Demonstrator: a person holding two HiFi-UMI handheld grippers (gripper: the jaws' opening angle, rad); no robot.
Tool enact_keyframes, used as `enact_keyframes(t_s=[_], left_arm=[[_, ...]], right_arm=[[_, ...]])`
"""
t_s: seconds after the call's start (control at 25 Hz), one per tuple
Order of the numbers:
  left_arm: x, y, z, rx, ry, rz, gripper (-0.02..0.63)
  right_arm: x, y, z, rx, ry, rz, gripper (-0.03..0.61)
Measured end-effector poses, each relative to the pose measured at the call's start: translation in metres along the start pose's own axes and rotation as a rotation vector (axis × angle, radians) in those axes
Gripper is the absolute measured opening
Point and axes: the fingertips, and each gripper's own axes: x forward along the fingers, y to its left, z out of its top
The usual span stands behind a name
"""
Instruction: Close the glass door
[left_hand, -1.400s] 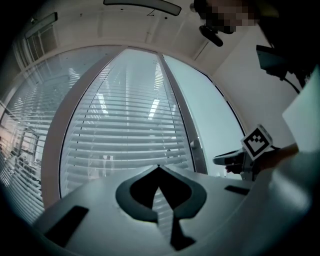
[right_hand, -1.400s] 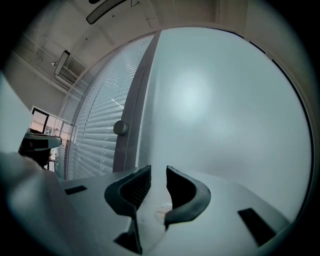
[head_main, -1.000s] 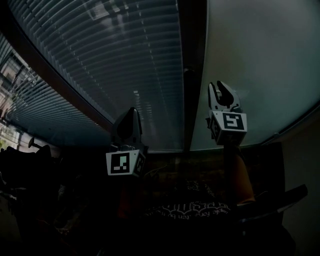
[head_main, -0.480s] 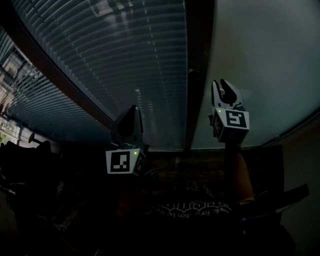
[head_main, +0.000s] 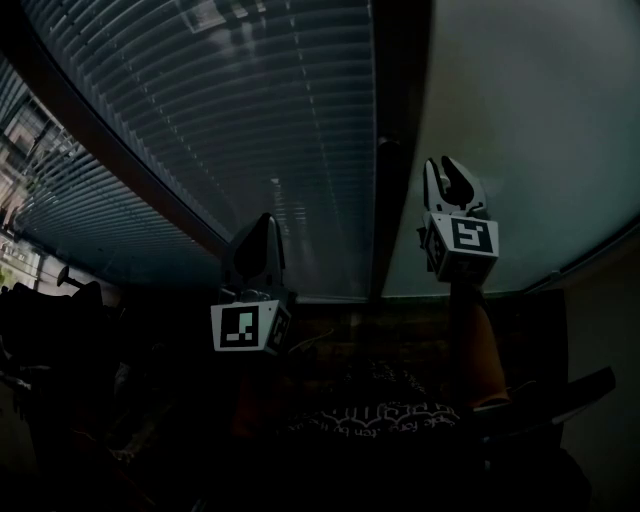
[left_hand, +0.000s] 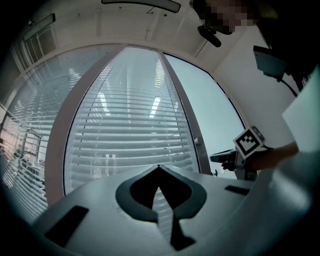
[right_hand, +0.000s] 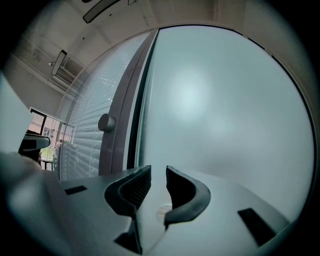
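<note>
**What I cannot make out**

Below my left gripper (head_main: 262, 225) and right gripper (head_main: 447, 172), the head view sinks into darkness, and I cannot name whatever lies there. The glass door (head_main: 250, 130) runs off the top edge, and its knob (head_main: 386, 148) is only a dim shape. The outdoor patch (head_main: 12, 215) at far left is too small to read.

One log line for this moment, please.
left gripper: shut, empty | right gripper: open, empty, facing frosted panel | glass door: neither gripper on its knob
</note>
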Motion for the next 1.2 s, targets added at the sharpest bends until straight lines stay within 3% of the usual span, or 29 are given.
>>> enact_keyframes(t_s=[0.72, 1.2], left_arm=[[-0.012, -0.002, 0.004, -0.008, -0.016, 0.008, 0.002], [-0.020, -0.022, 0.000, -0.016, -0.023, -0.039, 0.002]], right_arm=[[-0.008, 0.005, -0.001, -0.001, 0.024, 0.013, 0.083], [-0.069, 0.007, 0.016, -0.009, -0.044, 0.002, 0.081]])
